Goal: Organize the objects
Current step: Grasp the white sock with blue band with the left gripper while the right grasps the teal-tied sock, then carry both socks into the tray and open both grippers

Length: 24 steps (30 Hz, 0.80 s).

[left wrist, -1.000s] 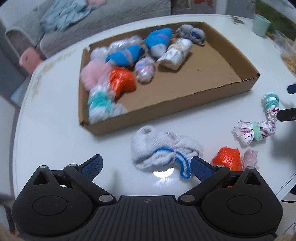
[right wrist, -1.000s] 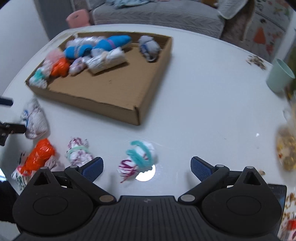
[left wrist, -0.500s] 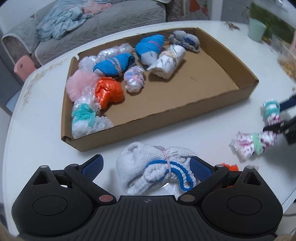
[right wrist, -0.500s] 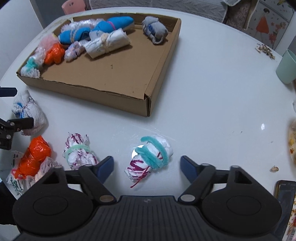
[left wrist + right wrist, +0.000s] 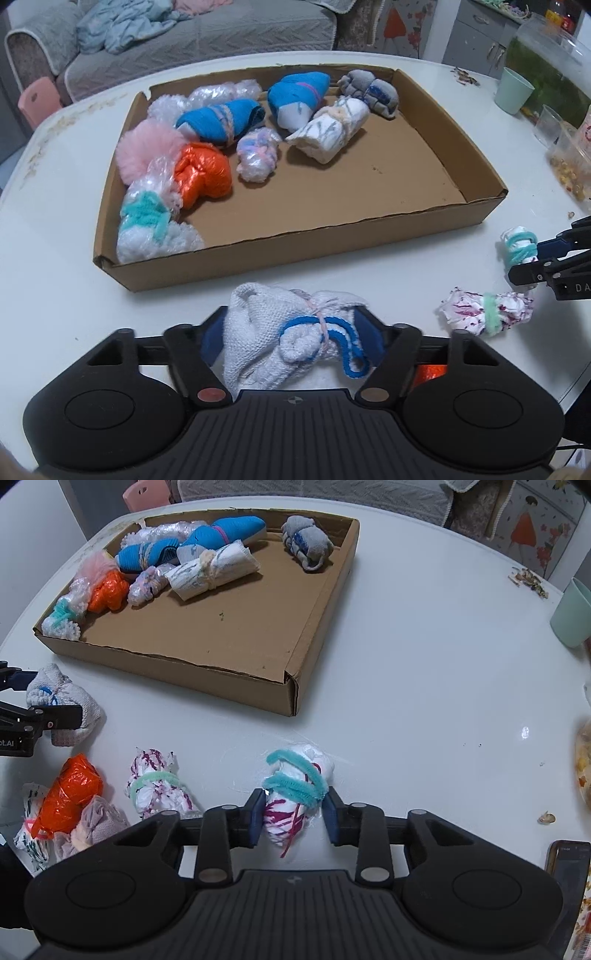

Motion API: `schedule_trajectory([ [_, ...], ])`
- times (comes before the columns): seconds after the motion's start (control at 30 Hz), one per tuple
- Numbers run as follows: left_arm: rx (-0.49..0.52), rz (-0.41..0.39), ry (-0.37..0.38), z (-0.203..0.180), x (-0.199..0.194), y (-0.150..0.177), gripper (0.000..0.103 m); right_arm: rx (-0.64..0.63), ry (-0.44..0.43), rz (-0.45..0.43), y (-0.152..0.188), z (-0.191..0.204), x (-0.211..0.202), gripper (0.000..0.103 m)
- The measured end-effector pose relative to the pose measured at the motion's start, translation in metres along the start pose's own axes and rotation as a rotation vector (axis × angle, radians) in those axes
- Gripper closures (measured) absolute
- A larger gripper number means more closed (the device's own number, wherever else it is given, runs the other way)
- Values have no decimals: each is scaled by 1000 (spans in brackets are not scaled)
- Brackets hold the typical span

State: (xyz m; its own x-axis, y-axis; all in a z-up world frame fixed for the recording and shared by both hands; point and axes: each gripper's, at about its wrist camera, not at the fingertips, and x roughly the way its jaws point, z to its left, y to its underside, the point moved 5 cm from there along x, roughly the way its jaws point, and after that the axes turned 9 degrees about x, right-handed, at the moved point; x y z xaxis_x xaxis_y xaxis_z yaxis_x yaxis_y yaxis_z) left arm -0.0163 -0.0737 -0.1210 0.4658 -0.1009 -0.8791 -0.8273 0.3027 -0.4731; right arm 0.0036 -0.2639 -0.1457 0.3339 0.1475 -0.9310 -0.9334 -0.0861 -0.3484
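Observation:
A shallow cardboard box (image 5: 369, 236) (image 5: 229, 679) on the white table holds several tied bundles along its left and far side. My left gripper (image 5: 291, 336) is shut on a white knitted bundle with blue trim (image 5: 288, 332), which also shows in the right wrist view (image 5: 66, 705). My right gripper (image 5: 293, 812) is shut on a white and magenta bundle tied with a teal pipe cleaner (image 5: 295, 786), also in the left wrist view (image 5: 517, 247). Both bundles are low over the table, in front of the box.
A white and magenta bundle with a green tie (image 5: 157, 786) (image 5: 487, 314), an orange plastic bundle (image 5: 70, 794) and pale cloth bundles (image 5: 96, 827) lie on the table at the front left. A mint cup (image 5: 572, 613) and a snack container (image 5: 569, 158) stand at the right.
Both grippers moved forward around their bundles and closed: the left on the white knitted bundle, the right on the teal-tied bundle. Both were open a second ago.

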Motion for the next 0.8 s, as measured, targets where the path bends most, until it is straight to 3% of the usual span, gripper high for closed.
schedule_trajectory([
  [0.23,-8,17,-10,6,-18,-2,39,35,-31,-22,-3,-6,-14,75],
  [0.4,-15,1,-67,20,-46,-14,39,72,-55,-88,-11,-16,-36,75],
  [0.67,-44,-150,-117,48,-115,-60,39,128,-77,-259,-31,-37,-78,75],
  [0.8,14,-209,-128,51,-131,-84,38,130,-110,-343,-45,-37,-94,75],
])
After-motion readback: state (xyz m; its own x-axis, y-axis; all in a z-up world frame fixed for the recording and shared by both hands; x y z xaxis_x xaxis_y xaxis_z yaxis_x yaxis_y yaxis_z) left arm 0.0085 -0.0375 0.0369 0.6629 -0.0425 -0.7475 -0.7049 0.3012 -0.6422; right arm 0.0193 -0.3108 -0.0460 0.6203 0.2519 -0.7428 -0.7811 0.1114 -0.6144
